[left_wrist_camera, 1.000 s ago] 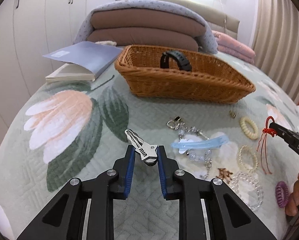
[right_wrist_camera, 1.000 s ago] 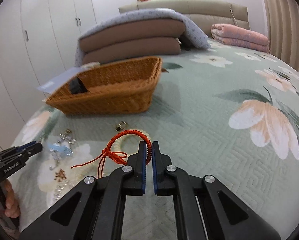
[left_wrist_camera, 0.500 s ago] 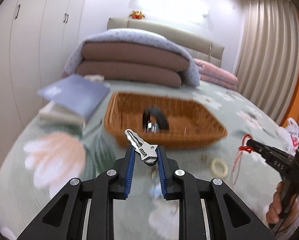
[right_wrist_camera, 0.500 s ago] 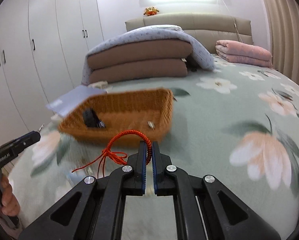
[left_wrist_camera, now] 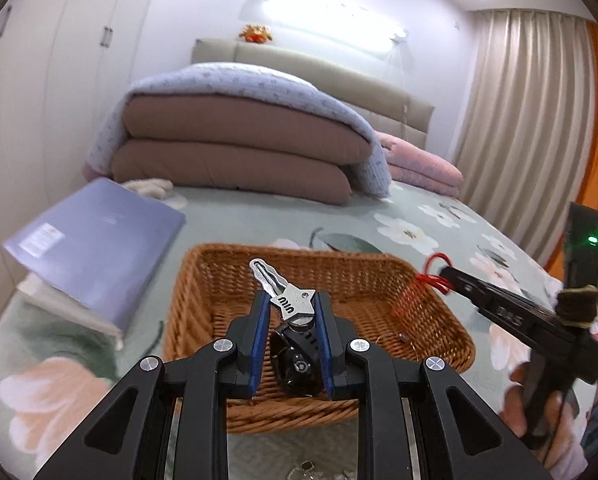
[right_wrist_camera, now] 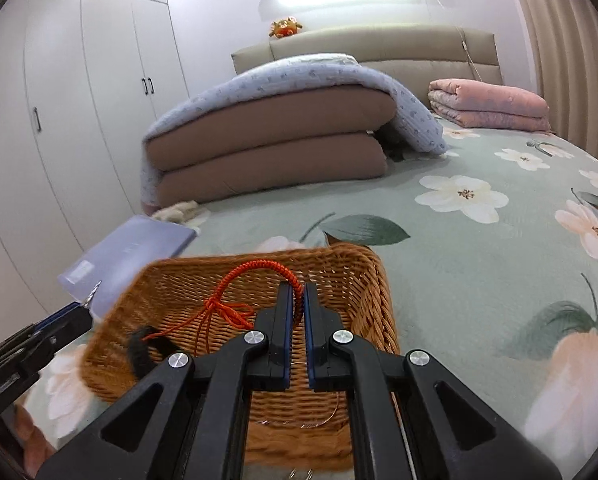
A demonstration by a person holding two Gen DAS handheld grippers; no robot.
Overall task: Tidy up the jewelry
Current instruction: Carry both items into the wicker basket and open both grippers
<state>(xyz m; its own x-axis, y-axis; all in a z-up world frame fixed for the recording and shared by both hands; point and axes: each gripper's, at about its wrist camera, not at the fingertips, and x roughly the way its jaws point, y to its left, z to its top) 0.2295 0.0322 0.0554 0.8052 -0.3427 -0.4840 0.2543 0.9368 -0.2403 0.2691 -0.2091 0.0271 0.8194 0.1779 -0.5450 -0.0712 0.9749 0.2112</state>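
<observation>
My left gripper (left_wrist_camera: 290, 310) is shut on a silver key (left_wrist_camera: 283, 290) and holds it above the wicker basket (left_wrist_camera: 203, 280). A black watch (left_wrist_camera: 299, 364) lies in the basket below the key. My right gripper (right_wrist_camera: 295, 312) is shut on a red braided cord bracelet (right_wrist_camera: 255, 280) and holds it over the same basket (right_wrist_camera: 363, 292), its tails hanging down. The right gripper also shows in the left wrist view (left_wrist_camera: 447, 276) at the basket's right rim with the red cord (left_wrist_camera: 423, 284). The left gripper also shows in the right wrist view (right_wrist_camera: 81, 310) at the left.
A blue-grey folder on a book (left_wrist_camera: 99, 240) lies left of the basket. Folded brown and blue bedding (left_wrist_camera: 235, 144) and a pink quilt (left_wrist_camera: 419, 168) lie behind. White wardrobes (right_wrist_camera: 59, 120) stand on the left. A bit of metal jewelry (left_wrist_camera: 305, 470) shows below the basket.
Both grippers have lifted off the bedspread and moved forward over the basket, each still holding its item. The loose jewelry on the bedspread has dropped out of view.
</observation>
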